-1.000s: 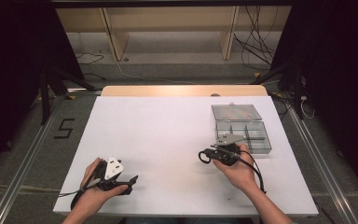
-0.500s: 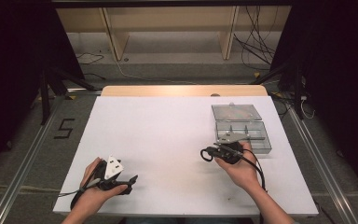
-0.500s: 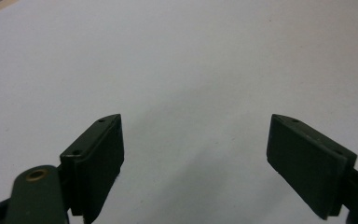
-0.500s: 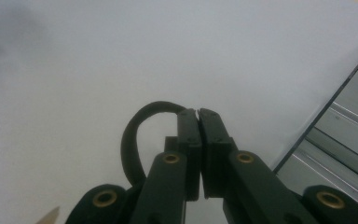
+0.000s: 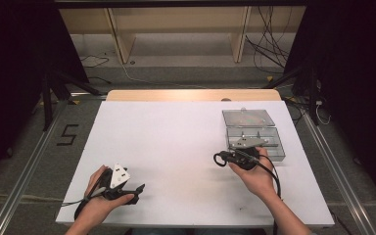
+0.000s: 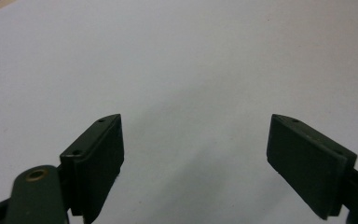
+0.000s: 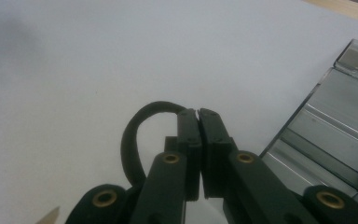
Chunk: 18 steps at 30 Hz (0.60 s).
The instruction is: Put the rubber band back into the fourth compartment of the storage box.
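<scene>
right gripper (image 5: 221, 158), jaws pinched on a black loop (image 7: 135, 135) beside the open box (image 5: 254, 139) near the table's right edge, likely stows it next; left gripper (image 6: 193, 154) gapes wide, empty.

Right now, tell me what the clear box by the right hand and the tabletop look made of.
Clear lidded compartment box: probably hard transparent plastic, glossy; the sheet shows through its walls and the lid catches glare. White table top: matte, smooth sheet, maybe laminate or paper; no shine. A pale wooden strip runs along its far edge.

Two tools (image 5: 127, 188) (image 5: 220, 159), one clear box (image 5: 254, 134), apparently lid open, one table (image 5: 176, 142).
</scene>
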Each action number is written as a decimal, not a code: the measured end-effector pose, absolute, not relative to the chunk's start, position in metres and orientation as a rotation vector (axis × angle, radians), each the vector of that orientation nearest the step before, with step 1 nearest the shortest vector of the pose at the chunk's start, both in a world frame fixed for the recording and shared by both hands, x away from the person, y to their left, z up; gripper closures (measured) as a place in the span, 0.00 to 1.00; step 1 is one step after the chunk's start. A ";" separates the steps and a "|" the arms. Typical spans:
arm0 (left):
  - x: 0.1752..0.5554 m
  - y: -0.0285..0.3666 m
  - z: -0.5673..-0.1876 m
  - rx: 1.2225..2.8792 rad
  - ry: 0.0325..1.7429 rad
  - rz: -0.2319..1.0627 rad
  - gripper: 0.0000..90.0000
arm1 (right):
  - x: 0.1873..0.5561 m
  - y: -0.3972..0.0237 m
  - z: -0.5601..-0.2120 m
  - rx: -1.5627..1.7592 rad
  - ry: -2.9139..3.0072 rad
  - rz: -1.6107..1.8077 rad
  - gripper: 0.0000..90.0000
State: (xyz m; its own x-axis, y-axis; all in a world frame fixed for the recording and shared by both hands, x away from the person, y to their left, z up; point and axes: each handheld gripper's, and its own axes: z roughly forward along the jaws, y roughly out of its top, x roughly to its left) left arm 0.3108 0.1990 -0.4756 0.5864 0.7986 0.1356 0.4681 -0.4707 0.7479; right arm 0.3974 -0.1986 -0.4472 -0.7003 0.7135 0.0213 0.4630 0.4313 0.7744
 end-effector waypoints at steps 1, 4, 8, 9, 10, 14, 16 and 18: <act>0.311 0.199 -0.475 2.141 1.001 0.629 0.20 | 0.398 -0.199 -0.447 1.015 2.376 1.142 0.99; 0.311 0.199 -0.476 2.141 1.003 0.627 0.21 | 0.399 -0.202 -0.446 1.024 2.365 1.144 0.99; 0.311 0.199 -0.475 2.139 1.001 0.629 0.21 | 0.400 -0.205 -0.444 1.033 2.350 1.149 0.99; 0.311 0.199 -0.476 2.139 1.001 0.629 0.21 | 0.400 -0.206 -0.444 1.035 2.345 1.151 0.99; 0.311 0.199 -0.475 2.141 1.002 0.629 0.21 | 0.400 -0.207 -0.443 1.039 2.342 1.151 0.99; 0.311 0.199 -0.475 2.140 1.000 0.631 0.21 | 0.401 -0.211 -0.442 1.049 2.328 1.155 0.99; 0.311 0.199 -0.476 2.136 1.004 0.632 0.21 | 0.401 -0.212 -0.441 1.051 2.324 1.156 0.99; 0.311 0.199 -0.475 2.135 1.002 0.633 0.21 | 0.402 -0.212 -0.441 1.054 2.320 1.159 0.99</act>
State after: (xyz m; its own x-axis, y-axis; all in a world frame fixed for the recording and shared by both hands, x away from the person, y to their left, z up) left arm 0.3107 0.1986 -0.4753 0.5839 0.8004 0.1356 0.4665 -0.4674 0.7509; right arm 0.4016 -0.2125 -0.4410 -0.6669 0.7448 0.0249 0.4672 0.3919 0.7925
